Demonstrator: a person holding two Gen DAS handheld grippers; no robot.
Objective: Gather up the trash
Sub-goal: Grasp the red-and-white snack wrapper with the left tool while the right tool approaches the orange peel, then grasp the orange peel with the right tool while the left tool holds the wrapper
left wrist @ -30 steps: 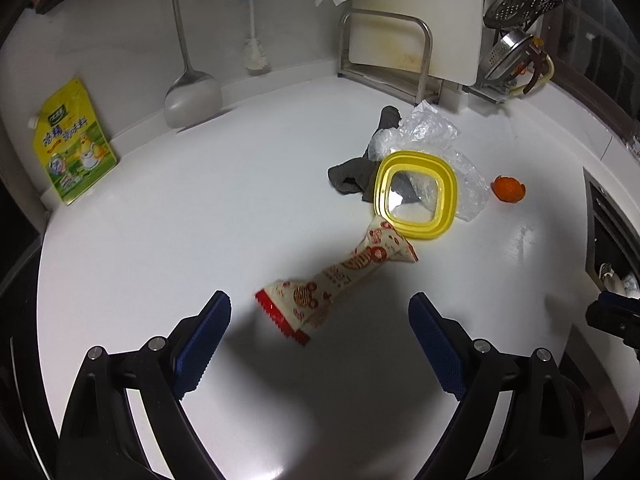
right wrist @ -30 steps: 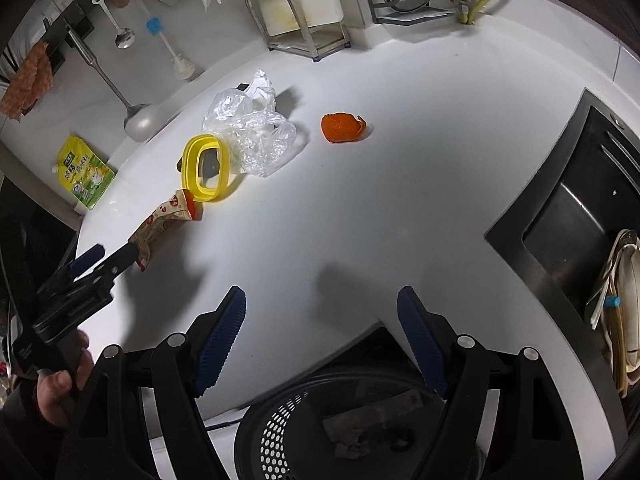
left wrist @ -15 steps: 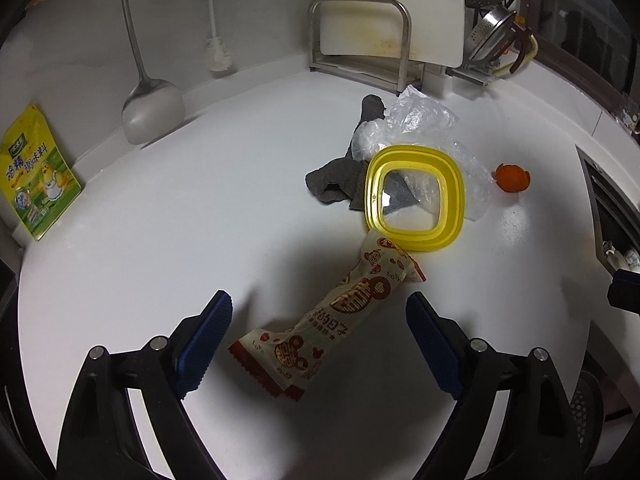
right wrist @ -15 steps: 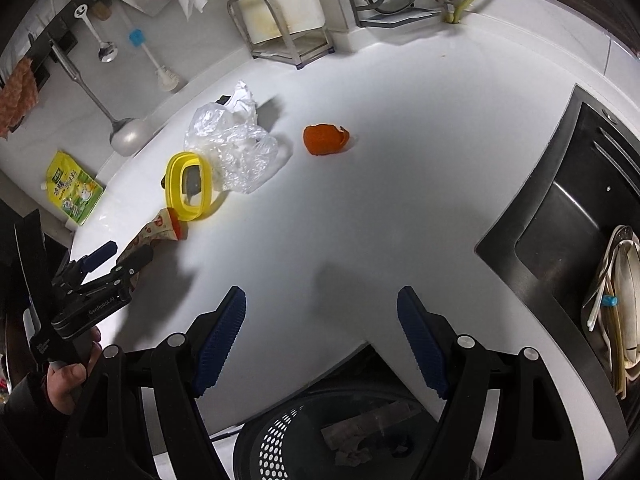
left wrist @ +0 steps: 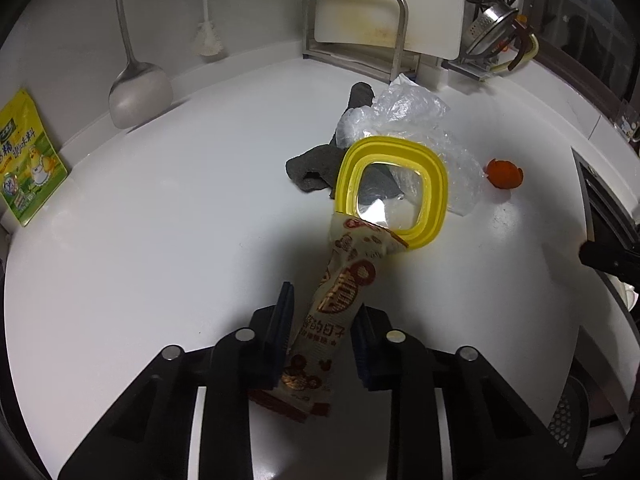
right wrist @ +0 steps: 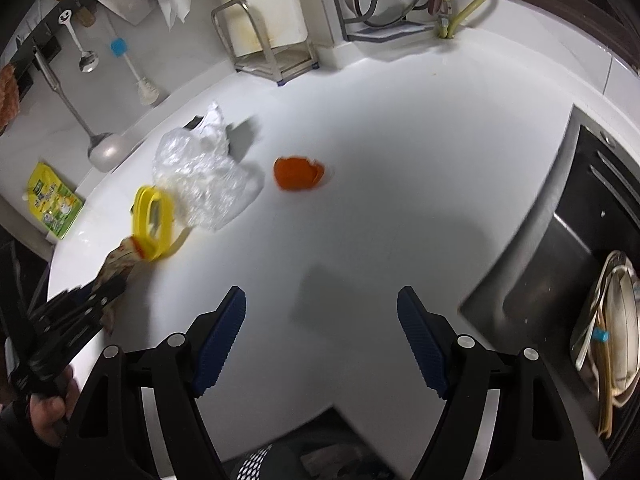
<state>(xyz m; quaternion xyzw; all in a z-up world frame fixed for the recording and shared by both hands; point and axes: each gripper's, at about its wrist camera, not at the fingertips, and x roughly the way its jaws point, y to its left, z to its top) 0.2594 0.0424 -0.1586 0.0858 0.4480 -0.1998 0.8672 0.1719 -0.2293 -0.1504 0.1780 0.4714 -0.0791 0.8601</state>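
Note:
A cream snack wrapper (left wrist: pixel 340 300) with red print lies on the white counter, its far end on a yellow lid (left wrist: pixel 392 192). My left gripper (left wrist: pixel 320 320) is closing on the wrapper's middle, and both blue pads touch its sides. In the right wrist view the same gripper (right wrist: pixel 96 296) grips the wrapper (right wrist: pixel 120 256) at the left. A crumpled clear plastic bag (right wrist: pixel 204 176) and an orange peel (right wrist: pixel 298 173) lie farther back. My right gripper (right wrist: pixel 322 312) hangs open over bare counter, well short of the peel.
A grey cloth (left wrist: pixel 316 164) lies under the lid and bag. A ladle (left wrist: pixel 138 92), a brush and a green-yellow pouch (left wrist: pixel 28 160) stand along the back wall, beside a cutting-board rack (left wrist: pixel 356 28). A sink (right wrist: pixel 560 240) is on the right and a mesh bin (right wrist: pixel 256 460) below the counter edge.
The left jaws went from wide open to closed around the wrapper after moving in over it. The right gripper drifted forward over the counter, still open.

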